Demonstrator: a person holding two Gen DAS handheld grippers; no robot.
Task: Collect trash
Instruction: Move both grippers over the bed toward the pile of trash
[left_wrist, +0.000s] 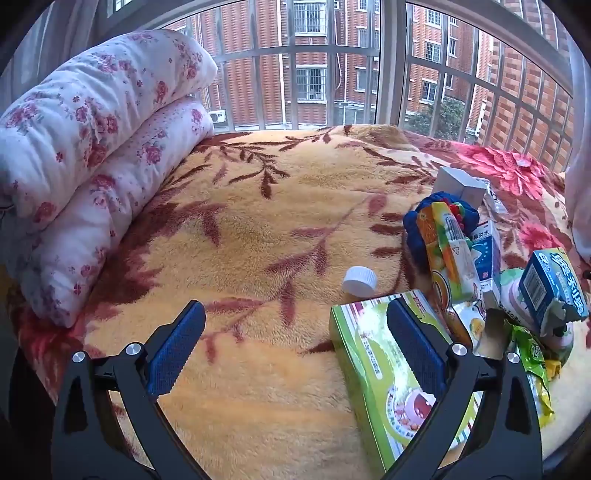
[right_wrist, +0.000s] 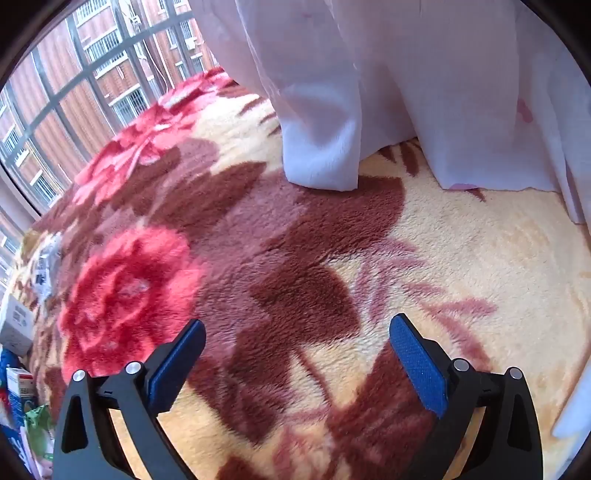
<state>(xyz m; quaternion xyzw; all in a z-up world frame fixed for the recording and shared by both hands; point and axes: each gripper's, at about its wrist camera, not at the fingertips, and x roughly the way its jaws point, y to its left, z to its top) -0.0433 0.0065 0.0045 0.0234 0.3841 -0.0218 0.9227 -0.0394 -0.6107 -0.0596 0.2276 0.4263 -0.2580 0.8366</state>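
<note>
Blanket (left_wrist: 258, 221), blue carton (left_wrist: 550, 284) barcode

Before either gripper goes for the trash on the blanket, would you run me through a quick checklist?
1. Left gripper open, nothing held: ok.
2. Right gripper open, nothing held: ok.
3. Trash in sight: green box, white cap, cartons and wrappers piled right: ok.
4. Green box between the left jaws: not ok, only partly under the right-hand finger.
5. Trash in front of right gripper: not ok, only blanket.
6. Bin or bag visible: not ok.
</note>
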